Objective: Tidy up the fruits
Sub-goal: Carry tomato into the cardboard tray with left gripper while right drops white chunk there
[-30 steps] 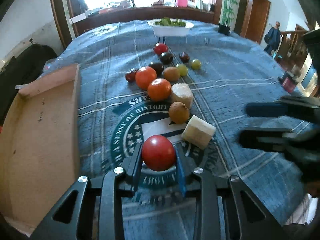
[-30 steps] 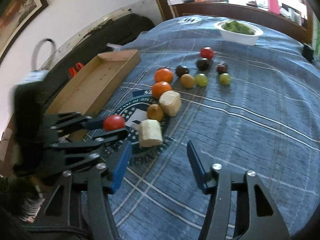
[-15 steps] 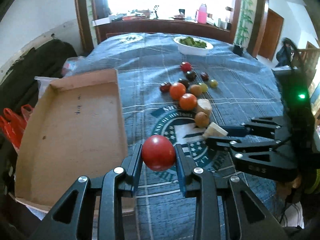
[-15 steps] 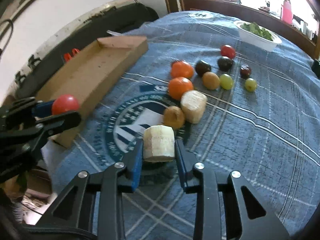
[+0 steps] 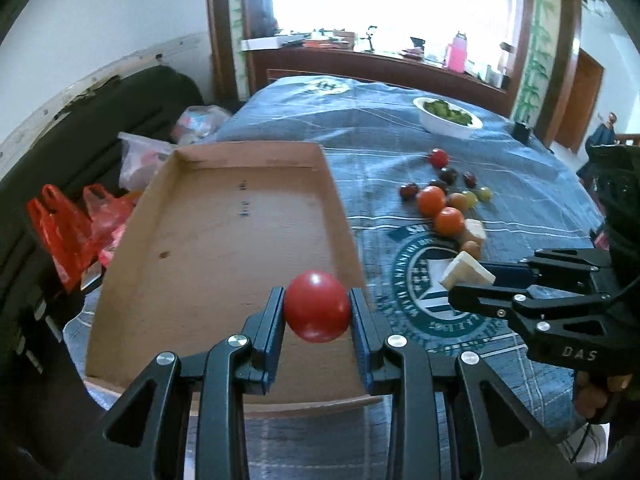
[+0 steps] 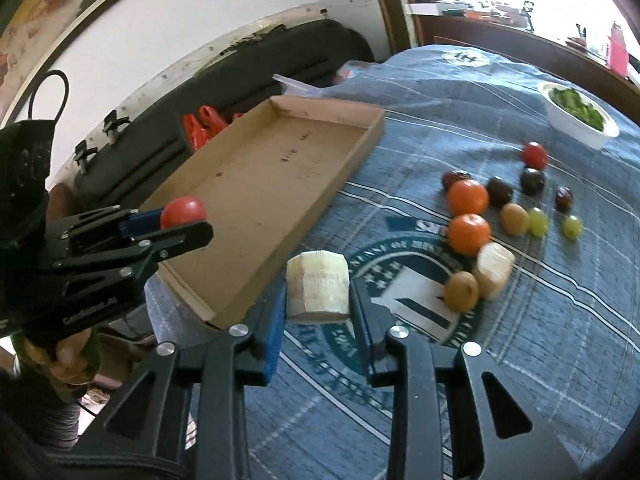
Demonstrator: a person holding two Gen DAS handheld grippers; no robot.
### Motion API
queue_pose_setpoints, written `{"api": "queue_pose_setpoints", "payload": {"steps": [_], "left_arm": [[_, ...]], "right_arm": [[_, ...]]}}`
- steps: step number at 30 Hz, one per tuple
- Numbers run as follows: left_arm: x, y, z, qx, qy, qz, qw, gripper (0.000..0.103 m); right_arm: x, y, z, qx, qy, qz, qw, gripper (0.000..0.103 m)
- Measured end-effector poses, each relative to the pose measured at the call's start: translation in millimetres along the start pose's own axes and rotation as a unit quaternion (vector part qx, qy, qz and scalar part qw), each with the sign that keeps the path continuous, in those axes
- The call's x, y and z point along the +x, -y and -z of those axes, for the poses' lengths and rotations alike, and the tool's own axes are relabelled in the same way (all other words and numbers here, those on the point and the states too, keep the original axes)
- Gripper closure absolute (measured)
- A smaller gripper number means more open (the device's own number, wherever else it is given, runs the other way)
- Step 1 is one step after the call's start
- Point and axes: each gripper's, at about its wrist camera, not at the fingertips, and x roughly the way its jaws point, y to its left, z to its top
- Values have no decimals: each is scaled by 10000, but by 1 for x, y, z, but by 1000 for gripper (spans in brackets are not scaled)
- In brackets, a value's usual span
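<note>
Left wrist view: left gripper [image 5: 317, 312] fingers clamped a round red tomato [image 5: 317, 307], held over the near right part of the shallow brown cardboard tray [image 5: 224, 248], inside its right wall. A straight drop should suffice.

Right wrist view: right gripper [image 6: 318, 296] fingers clenched a pale cut fruit chunk [image 6: 318, 286], just outside the tray's [image 6: 280, 184] right wall, near corner. It needed carrying leftward; left gripper nearer.

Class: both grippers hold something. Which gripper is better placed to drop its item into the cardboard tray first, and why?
Left. The left gripper holds the red tomato over the cardboard tray; the right gripper, holding the pale chunk, looks short of its rim.
</note>
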Motion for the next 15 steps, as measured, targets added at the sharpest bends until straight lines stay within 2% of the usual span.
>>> {"api": "queue_pose_setpoints", "payload": {"steps": [7,15], "left_arm": [[-1,-18,0,-138,33,-123,9998,73],[7,-43,0,-364,-20,-288,9989,73]], "right_arm": [[7,-17,-8,-93,-22,-194,9998,70],[33,-57,-29,-446,-244,-754,9959,70]]}}
